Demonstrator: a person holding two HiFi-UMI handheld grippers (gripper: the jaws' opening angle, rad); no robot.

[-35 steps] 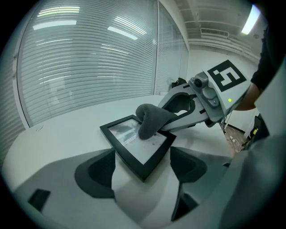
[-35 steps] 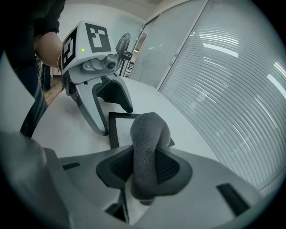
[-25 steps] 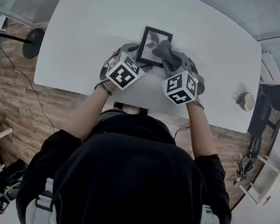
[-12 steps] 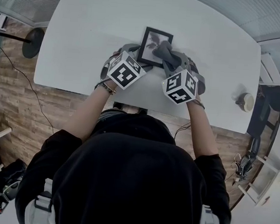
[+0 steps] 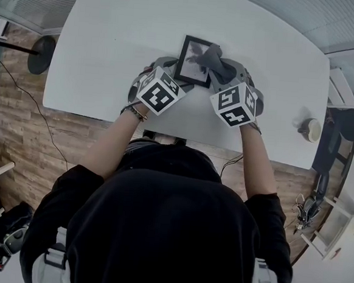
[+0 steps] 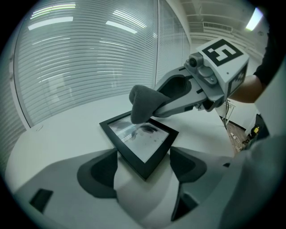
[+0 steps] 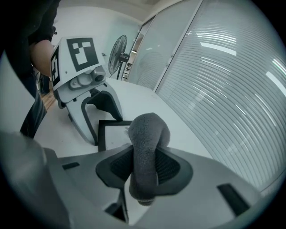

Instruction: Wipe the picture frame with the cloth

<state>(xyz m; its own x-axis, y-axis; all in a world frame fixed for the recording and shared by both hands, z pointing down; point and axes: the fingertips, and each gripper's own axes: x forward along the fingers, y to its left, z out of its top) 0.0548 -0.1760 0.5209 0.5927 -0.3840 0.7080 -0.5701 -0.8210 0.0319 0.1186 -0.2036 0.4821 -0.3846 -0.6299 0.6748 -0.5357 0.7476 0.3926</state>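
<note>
**A:** Head view?
**B:** The picture frame [image 5: 194, 63] lies flat on the white bench [image 5: 111, 41], with the left hand-held gripper [image 5: 172, 75] and right hand-held gripper [image 5: 221, 71] over it.
**A:** Left gripper view?
**B:** Its jaws are wide apart, straddling the frame's near corner and gripping nothing. The grey cloth [image 6: 143, 105] sits on the glass.
**A:** Right gripper view?
**B:** Its jaws are clamped on that cloth. Only this view shows a fan [image 7: 117, 51].

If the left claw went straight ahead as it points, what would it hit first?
Probably the picture frame; its near corner sits right ahead of the left claw, whose jaws stand apart.
</note>
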